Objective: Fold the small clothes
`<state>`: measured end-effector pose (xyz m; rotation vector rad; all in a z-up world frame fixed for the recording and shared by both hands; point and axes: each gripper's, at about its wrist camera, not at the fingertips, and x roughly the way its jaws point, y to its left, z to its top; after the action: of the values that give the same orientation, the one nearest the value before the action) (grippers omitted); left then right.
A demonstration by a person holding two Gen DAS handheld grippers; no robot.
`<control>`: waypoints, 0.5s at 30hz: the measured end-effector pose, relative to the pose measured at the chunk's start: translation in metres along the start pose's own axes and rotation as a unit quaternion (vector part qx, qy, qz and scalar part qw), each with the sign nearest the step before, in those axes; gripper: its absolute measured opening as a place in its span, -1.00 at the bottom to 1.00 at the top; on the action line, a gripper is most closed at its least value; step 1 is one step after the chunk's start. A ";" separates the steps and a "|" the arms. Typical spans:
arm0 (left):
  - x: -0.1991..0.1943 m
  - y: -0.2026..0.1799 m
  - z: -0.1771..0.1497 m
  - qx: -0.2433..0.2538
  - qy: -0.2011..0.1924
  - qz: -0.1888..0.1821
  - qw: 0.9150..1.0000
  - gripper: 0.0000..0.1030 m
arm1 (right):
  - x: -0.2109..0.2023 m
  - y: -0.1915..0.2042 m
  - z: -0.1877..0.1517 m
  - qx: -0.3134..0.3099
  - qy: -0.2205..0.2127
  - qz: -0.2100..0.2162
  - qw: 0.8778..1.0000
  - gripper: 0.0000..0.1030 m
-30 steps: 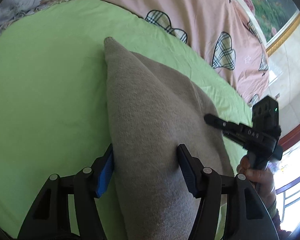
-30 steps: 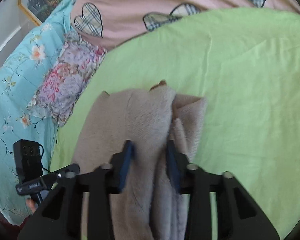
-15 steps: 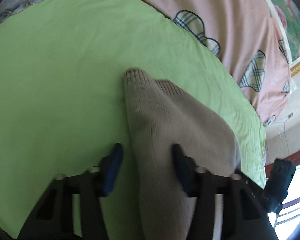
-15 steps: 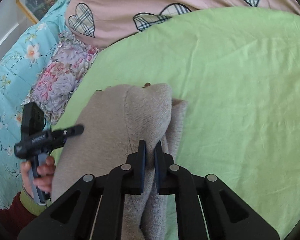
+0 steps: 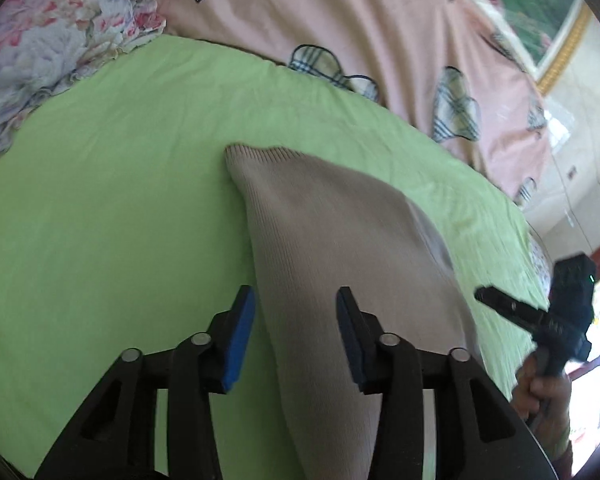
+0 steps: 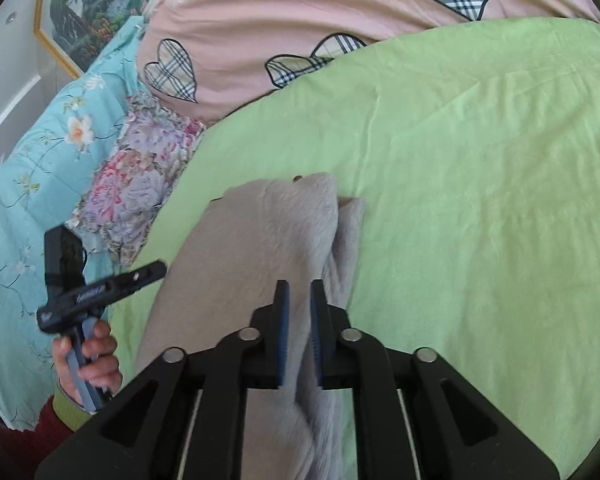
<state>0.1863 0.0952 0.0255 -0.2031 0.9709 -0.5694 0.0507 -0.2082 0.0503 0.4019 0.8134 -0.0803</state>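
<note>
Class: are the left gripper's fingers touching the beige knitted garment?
Cannot tell: in the left wrist view the opening fingers straddle the beige knitted garment, with no plain contact or gap.
</note>
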 end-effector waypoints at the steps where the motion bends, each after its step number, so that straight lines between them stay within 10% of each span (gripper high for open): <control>1: -0.015 -0.003 -0.018 0.005 -0.006 -0.002 1.000 -0.02 | -0.005 0.000 -0.008 -0.002 -0.003 0.001 1.000 -0.14; 9: -0.058 -0.029 -0.125 0.072 -0.014 0.007 0.997 0.04 | -0.031 0.013 -0.078 -0.002 -0.001 0.008 1.000 -0.03; 15: -0.026 -0.046 -0.141 0.110 -0.018 0.067 0.991 0.07 | -0.018 0.019 -0.091 -0.008 0.010 0.007 1.000 -0.07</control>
<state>0.0423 0.0829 -0.0156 0.0495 0.8724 -0.5423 -0.0203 -0.1573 0.0128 0.3945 0.8307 -0.0576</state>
